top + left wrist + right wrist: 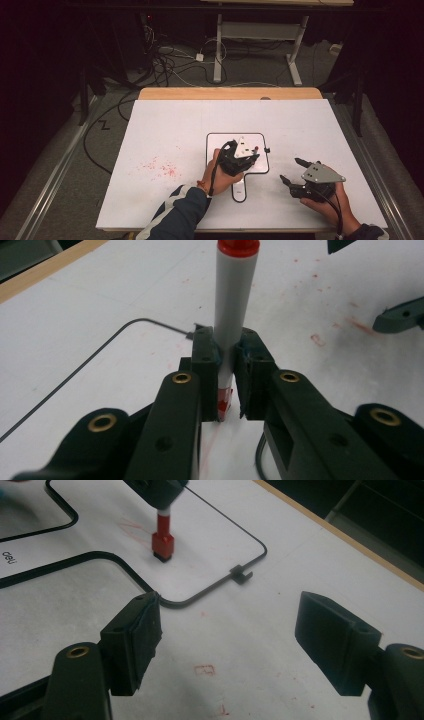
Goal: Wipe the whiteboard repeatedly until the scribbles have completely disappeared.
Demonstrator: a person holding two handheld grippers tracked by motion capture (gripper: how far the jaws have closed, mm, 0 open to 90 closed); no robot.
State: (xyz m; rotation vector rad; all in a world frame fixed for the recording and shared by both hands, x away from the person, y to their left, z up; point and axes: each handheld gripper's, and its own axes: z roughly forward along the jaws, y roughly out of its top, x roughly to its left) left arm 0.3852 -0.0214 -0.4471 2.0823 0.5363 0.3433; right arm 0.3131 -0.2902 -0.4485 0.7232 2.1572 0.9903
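Left gripper (248, 156) was seen from high up over the small whiteboard (214, 142), right gripper (292, 172) parked beside it. Up close, a red marker (231, 315) was clamped tight. Right gripper's (227, 640) jaws were spread wide, holding nothing, marker (163, 540) tip-down on the board.

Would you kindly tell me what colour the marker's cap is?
Red; the marker shows it best in the left gripper view.

Dark blue sleeve (181, 212) with what looks like a white stripe, black hand-held gripper (227, 385), brass-ringed screw holes
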